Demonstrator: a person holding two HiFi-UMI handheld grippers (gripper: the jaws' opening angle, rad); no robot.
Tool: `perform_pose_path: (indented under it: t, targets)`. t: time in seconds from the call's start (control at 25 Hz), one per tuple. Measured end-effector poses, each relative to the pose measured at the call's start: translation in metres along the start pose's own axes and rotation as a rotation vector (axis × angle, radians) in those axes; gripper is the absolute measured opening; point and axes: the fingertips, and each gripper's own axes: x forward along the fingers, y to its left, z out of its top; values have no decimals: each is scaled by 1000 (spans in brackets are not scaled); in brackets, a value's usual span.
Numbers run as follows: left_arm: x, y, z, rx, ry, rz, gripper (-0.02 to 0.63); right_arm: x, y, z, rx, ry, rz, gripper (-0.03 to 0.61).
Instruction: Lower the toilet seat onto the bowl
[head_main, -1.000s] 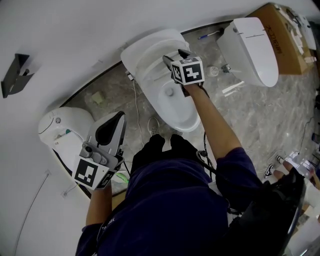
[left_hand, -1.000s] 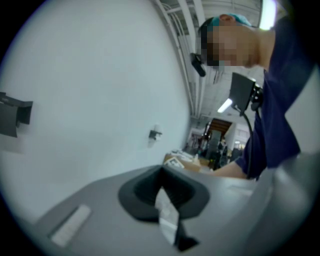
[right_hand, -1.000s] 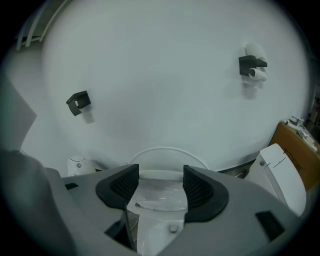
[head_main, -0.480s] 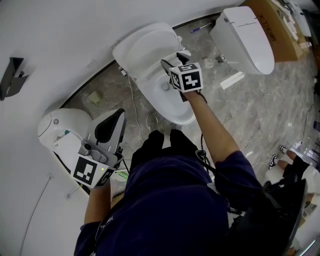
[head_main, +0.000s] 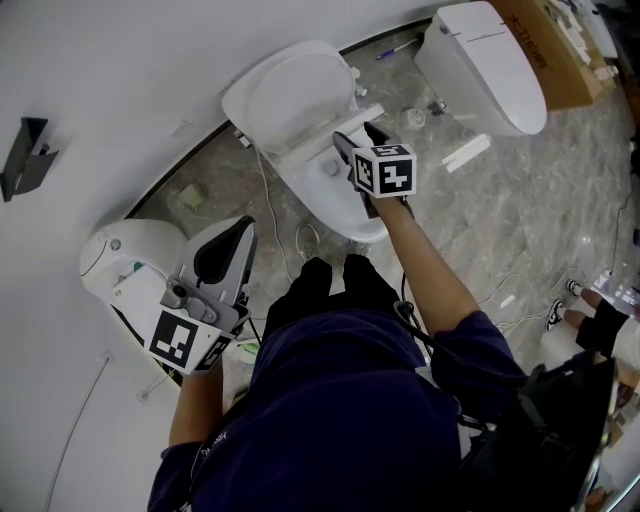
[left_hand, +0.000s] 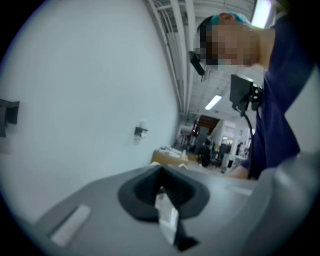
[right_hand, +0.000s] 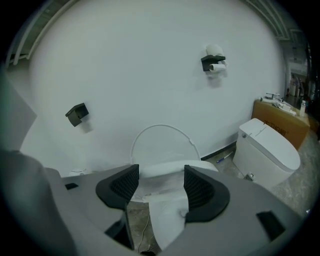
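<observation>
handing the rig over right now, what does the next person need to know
Right gripper: jaws apart above the bowl, with the front edge of the toilet seat showing between them. Whether they press on it is unclear.
Left gripper: shut, held off to the side, idle.
Lid: upright against the wall.
Done: seat tipped off the lid, partway down.
Left: ease the seat flat onto the bowl, then draw the gripper clear.

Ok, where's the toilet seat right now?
Head view, upper centre: the toilet seat hangs between raised lid and bowl, its front edge at the open right tool.
</observation>
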Motion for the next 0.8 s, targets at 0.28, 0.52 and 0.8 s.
perform_pose_path:
  t: [0.28,0.52,0.8]
  targets:
    - [-4,-10,3,2,-11,-25,5,-16,-5,-25,109,7,24,261]
    - [-8,-18,2,17,-3,-24,5,-28,-10,-43,191,5,50,261]
    - [-5,-23,0,13,-3,-35,5,-37,-17,-66,276,18,84,261]
